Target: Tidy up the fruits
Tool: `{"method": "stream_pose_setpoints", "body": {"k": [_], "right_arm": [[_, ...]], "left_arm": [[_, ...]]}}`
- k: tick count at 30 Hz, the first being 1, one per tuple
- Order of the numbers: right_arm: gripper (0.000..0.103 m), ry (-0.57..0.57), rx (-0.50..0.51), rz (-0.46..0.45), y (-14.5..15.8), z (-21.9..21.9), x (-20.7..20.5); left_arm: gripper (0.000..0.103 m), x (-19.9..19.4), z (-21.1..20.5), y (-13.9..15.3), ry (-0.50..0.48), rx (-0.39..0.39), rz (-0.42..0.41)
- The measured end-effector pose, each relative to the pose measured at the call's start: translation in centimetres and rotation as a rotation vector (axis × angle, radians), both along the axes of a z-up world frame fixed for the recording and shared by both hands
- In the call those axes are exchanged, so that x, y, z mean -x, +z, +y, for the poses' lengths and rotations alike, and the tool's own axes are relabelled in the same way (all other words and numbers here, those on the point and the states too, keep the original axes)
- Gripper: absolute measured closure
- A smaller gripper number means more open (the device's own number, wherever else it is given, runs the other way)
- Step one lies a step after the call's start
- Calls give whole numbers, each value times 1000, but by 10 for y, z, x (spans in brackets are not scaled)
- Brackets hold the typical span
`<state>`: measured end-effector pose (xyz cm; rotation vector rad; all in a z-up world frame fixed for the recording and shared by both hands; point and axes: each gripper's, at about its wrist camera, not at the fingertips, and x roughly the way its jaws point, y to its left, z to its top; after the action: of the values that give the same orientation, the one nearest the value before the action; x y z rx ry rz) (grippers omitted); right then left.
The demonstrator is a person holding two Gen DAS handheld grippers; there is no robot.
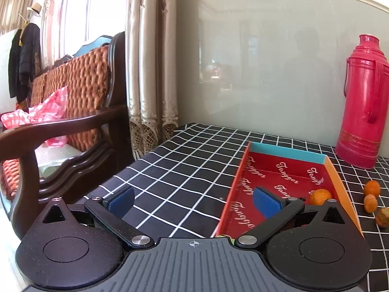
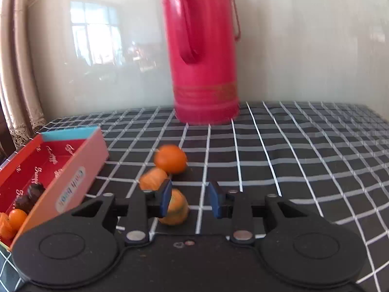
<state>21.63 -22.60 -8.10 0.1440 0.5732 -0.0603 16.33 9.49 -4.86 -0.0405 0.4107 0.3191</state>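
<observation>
right gripper (image 2: 189,200) hangs empty, jaws slightly parted, above 3 small oranges (image 2: 170,158) on the checked cloth (image 2: 291,146) beside the red box (image 2: 73,170); they look light, soft-skinned, rollable: grip across the middle, gently

a home living room: carved wooden sofa (image 1: 73,126), lace curtains (image 1: 150,73), red thermos (image 1: 362,102) on checked tablecloth (image 1: 189,165)

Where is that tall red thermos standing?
The red thermos stands upright on the checked tablecloth against the back wall, behind three loose oranges and right of the red box.
</observation>
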Motion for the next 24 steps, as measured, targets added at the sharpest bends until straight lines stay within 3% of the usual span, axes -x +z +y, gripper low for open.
{"method": "stream_pose_setpoints", "body": {"k": [6,8,10,12,14,21,24], "right_arm": [[59,21,-53,22,-6,0,1],[45,29,-96,10,-6,1,-1],[43,38,-83,-17,-3,7,1],[51,63,-26,-6,-4,15,-5],[72,58,26,25,-11,23,-11],[76,60,97,29,-14,34,-15],[76,73,76,-27,-1,38,-6]], "left_arm": [[0,-1,-1,0,-12,20,-2],[0,-2,-2,0,-13,26,2],[0,-2,-2,-1,-11,24,3],[0,-1,-2,-1,-9,17,1],[0,-1,0,-1,-3,18,4],[0,-1,5,-1,6,27,6],[0,-1,8,0,12,36,4]]}}
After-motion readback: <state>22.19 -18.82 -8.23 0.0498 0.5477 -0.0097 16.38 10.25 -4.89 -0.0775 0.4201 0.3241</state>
